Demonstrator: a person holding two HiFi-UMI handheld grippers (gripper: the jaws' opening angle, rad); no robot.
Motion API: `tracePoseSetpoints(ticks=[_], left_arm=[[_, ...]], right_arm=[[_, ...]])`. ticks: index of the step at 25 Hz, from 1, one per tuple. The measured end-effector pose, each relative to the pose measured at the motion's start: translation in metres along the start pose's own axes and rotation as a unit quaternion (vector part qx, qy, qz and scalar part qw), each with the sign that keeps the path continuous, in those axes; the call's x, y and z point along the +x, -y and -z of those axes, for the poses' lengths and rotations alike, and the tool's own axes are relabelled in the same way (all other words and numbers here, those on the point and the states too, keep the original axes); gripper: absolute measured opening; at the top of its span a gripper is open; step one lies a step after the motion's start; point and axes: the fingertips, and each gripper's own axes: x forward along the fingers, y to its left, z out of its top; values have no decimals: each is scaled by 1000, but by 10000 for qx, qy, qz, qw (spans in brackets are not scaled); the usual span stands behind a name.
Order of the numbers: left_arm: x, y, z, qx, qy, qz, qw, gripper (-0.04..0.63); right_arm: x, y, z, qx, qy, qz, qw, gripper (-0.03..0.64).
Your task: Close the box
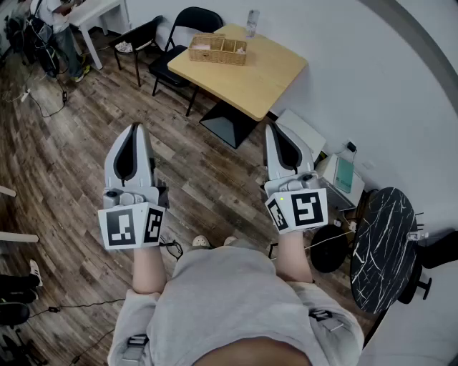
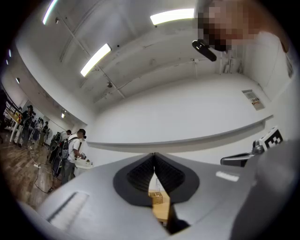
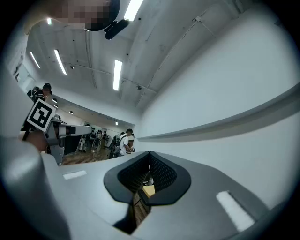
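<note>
The box is a shallow wicker one [image 1: 217,50] with its top open, standing on a light wooden table [image 1: 265,75] far ahead of me. Both grippers are held up in front of my chest, well short of the table. My left gripper [image 1: 134,130] is shut with nothing in it. My right gripper [image 1: 275,130] is shut and empty too. In the left gripper view the dark pads [image 2: 140,176] meet at their tips, and the wicker box [image 2: 156,197] shows through the slit below. Through the right gripper's [image 3: 150,157] slit only a corner of the table [image 3: 149,190] shows.
A clear bottle [image 1: 252,21] stands at the table's far edge. Two black chairs [image 1: 187,32] sit by its left side. A round black marble table [image 1: 383,246] and white devices [image 1: 342,175] stand at my right by the wall. Cables lie on the wooden floor [image 1: 64,129]. People stand at the far left [image 2: 72,150].
</note>
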Motion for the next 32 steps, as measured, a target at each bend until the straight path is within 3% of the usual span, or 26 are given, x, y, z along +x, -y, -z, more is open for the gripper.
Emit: tracePoseSetpoints(ticks=[23, 32], left_arm=[[1, -10, 8, 54, -61, 270, 9996, 58], [11, -24, 17, 91, -90, 211, 9997, 58]], right_arm=[[-2, -13, 6, 42, 5, 232, 9997, 5], [16, -14, 17, 42, -68, 230, 9997, 5]])
